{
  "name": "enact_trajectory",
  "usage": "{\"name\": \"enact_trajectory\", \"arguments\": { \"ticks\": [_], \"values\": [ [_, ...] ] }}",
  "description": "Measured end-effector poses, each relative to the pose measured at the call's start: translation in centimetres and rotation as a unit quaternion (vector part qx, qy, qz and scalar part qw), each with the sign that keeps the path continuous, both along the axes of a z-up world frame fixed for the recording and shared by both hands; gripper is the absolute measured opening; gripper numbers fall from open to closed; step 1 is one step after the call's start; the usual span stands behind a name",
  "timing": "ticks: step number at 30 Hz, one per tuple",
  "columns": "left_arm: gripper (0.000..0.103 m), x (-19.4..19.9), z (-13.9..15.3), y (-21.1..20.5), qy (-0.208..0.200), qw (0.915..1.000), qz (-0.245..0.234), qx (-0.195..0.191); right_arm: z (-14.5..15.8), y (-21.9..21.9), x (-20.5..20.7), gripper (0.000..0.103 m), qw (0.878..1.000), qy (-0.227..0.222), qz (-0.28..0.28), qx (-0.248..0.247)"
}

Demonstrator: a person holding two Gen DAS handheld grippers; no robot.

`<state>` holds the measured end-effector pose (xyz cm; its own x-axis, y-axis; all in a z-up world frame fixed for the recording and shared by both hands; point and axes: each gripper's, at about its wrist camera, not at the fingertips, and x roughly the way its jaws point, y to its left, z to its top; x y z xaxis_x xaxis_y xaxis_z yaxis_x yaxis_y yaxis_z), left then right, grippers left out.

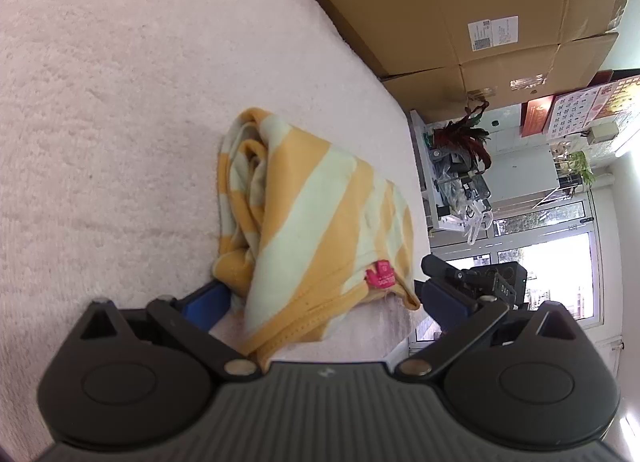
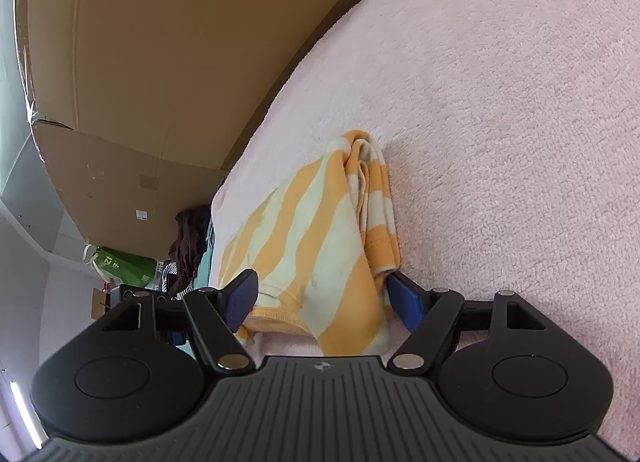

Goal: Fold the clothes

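Soft pink blanket [image 1: 120, 102] lies under our striped shirt [image 1: 312, 214]. Our left gripper [image 1: 324, 302] and right gripper [image 2: 324, 298] are wide apart around its folded ends.

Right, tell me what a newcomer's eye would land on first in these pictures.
The yellow and white striped garment stands out first, bunched on the pale pink fleece blanket between the open fingers of both the left gripper and the right gripper. Next comes its bright pink tag near the hem, and the big cardboard box behind the blanket.
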<state>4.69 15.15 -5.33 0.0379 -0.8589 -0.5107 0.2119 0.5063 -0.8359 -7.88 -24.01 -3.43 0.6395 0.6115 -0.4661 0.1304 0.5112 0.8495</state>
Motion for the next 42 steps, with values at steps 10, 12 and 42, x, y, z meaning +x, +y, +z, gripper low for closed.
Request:
{"name": "enact_trajectory", "arguments": {
  "ticks": [10,12,42],
  "values": [
    [0.102,-0.3,0.0,0.1,-0.014,0.9997,0.017,-0.009,-0.7,-0.3,0.3,0.045,1.000,-0.009,0.003,-0.018],
    [0.102,-0.3,0.0,0.0,-0.015,0.9996,0.023,-0.010,-1.1,-0.9,0.2,0.040,1.000,-0.010,0.001,-0.009],
    [0.053,-1.6,-1.1,1.2,-0.091,0.9937,0.063,-0.019,-0.6,-0.1,-0.8,0.040,0.995,-0.085,0.002,-0.053]
  ]
}}
